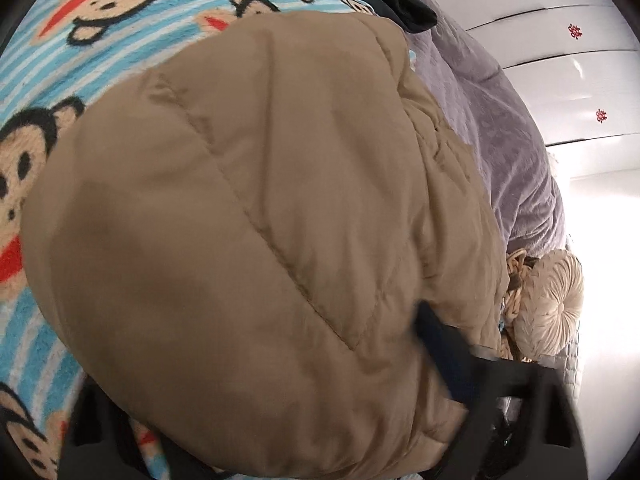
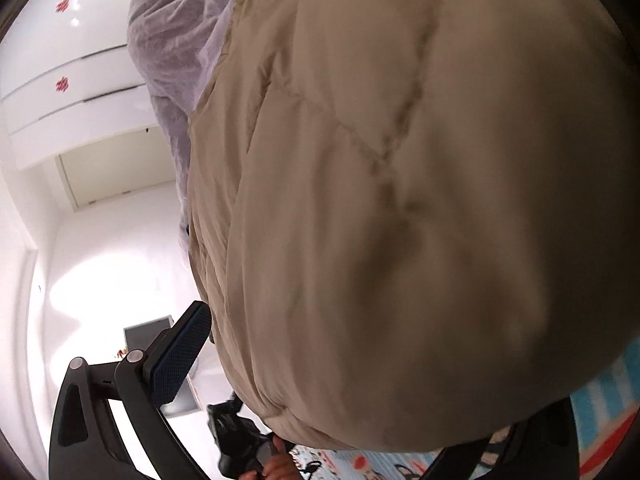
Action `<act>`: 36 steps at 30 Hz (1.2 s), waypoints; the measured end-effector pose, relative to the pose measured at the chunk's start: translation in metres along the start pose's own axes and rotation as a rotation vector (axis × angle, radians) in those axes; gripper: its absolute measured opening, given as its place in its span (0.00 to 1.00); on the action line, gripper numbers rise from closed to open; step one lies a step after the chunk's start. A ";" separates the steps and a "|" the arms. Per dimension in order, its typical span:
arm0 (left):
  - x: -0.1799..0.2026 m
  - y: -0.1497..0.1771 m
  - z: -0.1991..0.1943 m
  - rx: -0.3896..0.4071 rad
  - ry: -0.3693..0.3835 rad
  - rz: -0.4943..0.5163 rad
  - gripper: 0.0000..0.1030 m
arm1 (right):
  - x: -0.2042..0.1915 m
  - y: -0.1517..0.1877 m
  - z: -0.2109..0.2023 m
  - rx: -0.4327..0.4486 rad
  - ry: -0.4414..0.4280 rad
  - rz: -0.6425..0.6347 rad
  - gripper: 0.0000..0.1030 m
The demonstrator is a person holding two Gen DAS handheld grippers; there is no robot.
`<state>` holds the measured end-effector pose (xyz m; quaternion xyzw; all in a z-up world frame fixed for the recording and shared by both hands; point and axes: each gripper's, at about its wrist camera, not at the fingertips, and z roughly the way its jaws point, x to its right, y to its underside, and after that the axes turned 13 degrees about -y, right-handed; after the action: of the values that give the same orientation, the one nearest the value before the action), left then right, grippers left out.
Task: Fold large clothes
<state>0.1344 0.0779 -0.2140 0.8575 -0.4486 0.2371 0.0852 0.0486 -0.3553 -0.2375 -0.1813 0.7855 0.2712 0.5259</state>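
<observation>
- A tan quilted puffer jacket [image 1: 256,220] is spread in a thick bulge over a blue striped monkey-print blanket [image 1: 60,32] on the bed, beside a grey plush blanket [image 1: 500,128]; most of both views is filled by it.
- The bulk could be lost: the slippery padded shell may be squeezed out between the pads if only the outer layer is pinched, and the fold would then spring open.
- The jacket's edge lies near the side of the bed, so it could be dragged off if it is pulled that way.
- The left gripper [image 1: 312,412] is seen with jacket fabric bunched between its jaws; one dark finger [image 1: 436,344] is pressed into the cloth, the other is buried, so a firm pinch cannot be confirmed.
- The right gripper [image 2: 336,384] is held spread; one blue-padded finger [image 2: 180,356] stands clear of the jacket's side, the other is mostly covered by fabric.
- Sleeves, collar, zip and hem cannot be made out, so the fold stage is hard to judge.
- A hand [image 2: 276,466] is cut off at the lower edge of the right view.
- A cream pleated cushion [image 1: 548,304] is partly hidden behind the jacket.
</observation>
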 end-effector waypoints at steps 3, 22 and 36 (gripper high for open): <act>-0.003 -0.002 -0.008 -0.002 0.071 -0.010 0.34 | 0.006 -0.001 -0.002 -0.009 0.020 0.047 0.48; -0.061 0.076 -0.117 -0.039 0.105 0.191 0.25 | -0.004 0.065 -0.072 -0.090 0.013 -0.017 0.26; -0.141 0.136 -0.130 -0.150 -0.015 0.159 0.27 | 0.046 0.110 -0.115 -0.076 0.085 0.078 0.33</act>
<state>-0.0867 0.1480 -0.1776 0.8121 -0.5324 0.2026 0.1266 -0.1151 -0.3393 -0.2200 -0.1817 0.8028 0.3133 0.4737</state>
